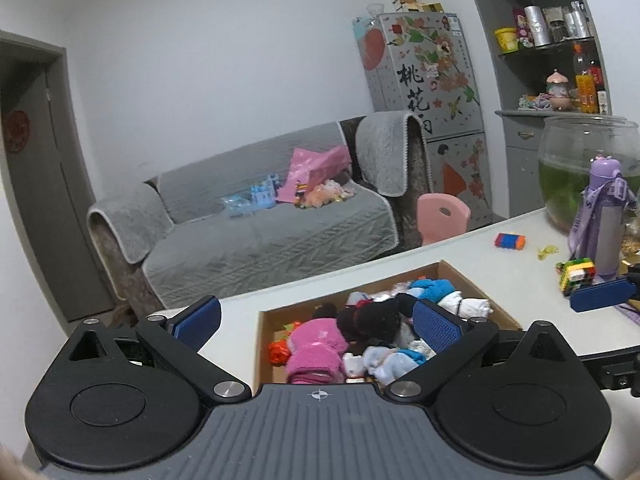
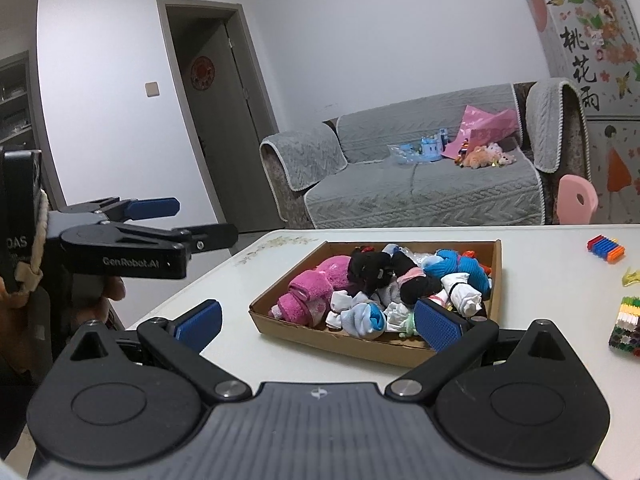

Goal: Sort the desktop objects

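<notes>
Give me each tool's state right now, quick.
Left tool: open, holding nothing, above the cardboard box.
Right tool: open, holding nothing.

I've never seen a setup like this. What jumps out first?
A cardboard box heaped with rolled socks, a pink sock nearest its left corner, sits mid-table. Two black tools with blue pads, left tool and right tool, hang open before it. A green-tinged fishbowl stands at the table's far right.

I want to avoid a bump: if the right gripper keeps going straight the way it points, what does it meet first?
Probably the cardboard box of rolled socks: the open right gripper points at its near wall, though depth is uncertain.
</notes>
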Available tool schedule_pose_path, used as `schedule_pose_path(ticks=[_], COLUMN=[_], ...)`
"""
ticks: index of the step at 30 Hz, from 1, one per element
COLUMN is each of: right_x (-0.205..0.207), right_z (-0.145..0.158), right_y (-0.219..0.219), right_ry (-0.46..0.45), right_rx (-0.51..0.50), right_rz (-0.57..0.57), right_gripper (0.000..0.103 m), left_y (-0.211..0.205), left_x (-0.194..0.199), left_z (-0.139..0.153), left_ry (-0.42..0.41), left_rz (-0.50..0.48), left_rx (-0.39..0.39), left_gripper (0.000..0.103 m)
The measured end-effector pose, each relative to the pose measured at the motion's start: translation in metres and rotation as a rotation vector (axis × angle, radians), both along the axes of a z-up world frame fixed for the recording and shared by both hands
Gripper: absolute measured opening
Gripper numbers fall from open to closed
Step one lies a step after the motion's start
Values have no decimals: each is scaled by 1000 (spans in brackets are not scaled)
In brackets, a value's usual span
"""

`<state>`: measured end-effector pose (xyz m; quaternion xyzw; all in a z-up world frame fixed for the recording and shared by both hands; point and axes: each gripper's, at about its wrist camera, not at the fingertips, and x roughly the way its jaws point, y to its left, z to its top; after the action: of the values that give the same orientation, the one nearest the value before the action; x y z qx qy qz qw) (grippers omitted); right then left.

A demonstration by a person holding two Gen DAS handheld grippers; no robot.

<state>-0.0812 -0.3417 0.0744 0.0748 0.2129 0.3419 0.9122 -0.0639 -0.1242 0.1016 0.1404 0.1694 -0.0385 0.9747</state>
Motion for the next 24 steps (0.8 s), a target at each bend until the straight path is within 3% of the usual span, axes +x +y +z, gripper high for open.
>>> schedule_pose_path(ticks=[24], right_x=[-2], right_z=[-2], right_y=[9], right_ry=[13], right_rx=[-22], right_rz=[5], right_gripper=[102], left_y=[0], left_x=[-9], left_z=[-2], left_ry=[-8], left_rz=[1], left_rx=[9], left_gripper=[103])
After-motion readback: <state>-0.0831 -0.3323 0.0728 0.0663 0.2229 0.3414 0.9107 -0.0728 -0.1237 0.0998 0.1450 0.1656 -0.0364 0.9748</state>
